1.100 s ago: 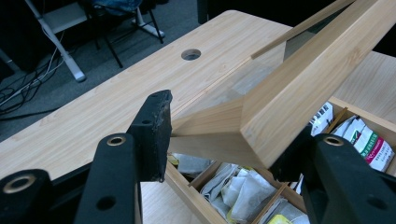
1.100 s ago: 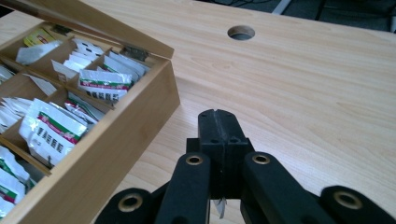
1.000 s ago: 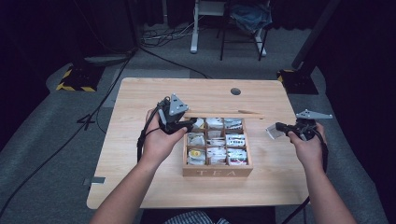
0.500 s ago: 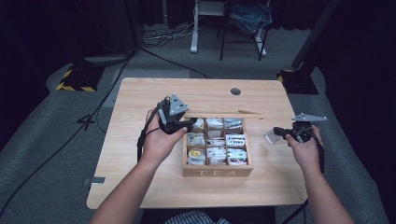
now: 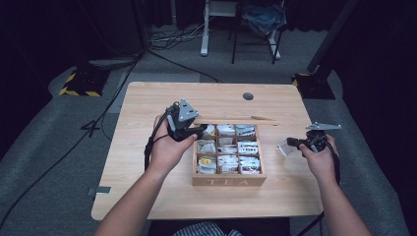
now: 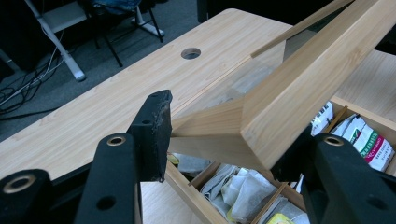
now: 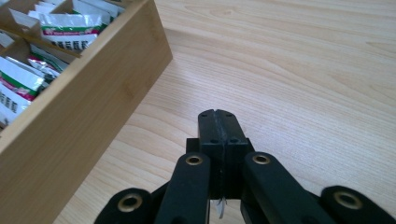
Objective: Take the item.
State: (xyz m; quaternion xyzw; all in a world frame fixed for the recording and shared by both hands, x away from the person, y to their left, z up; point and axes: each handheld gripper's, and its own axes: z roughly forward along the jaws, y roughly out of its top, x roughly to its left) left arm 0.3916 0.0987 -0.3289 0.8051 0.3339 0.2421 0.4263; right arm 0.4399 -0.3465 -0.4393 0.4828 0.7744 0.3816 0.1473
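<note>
A wooden tea box [image 5: 228,180] marked TEA stands mid-table, its compartments packed with tea bags [image 5: 228,147]. Its lid [image 5: 236,119] is swung up at the far side. My left gripper [image 5: 199,132] is at the box's far left corner, shut on the lid's wooden frame. In the left gripper view the lid [image 6: 303,88] sits cornerwise between the jaws of that gripper [image 6: 229,140], above the box [image 6: 187,191]. My right gripper [image 5: 290,145] hovers right of the box, shut. In its own view the right gripper [image 7: 218,114] has its jaws pressed together over bare table beside the box wall [image 7: 79,121].
The light wooden table [image 5: 147,187] has a round cable hole [image 5: 248,96] near its far edge. Beyond it are chair and desk legs [image 5: 204,34] and floor cables. A yellow-black striped block [image 5: 78,83] lies on the floor at the left.
My right gripper has drifted slightly toward the table's near side. The left gripper and the lid have stayed put.
</note>
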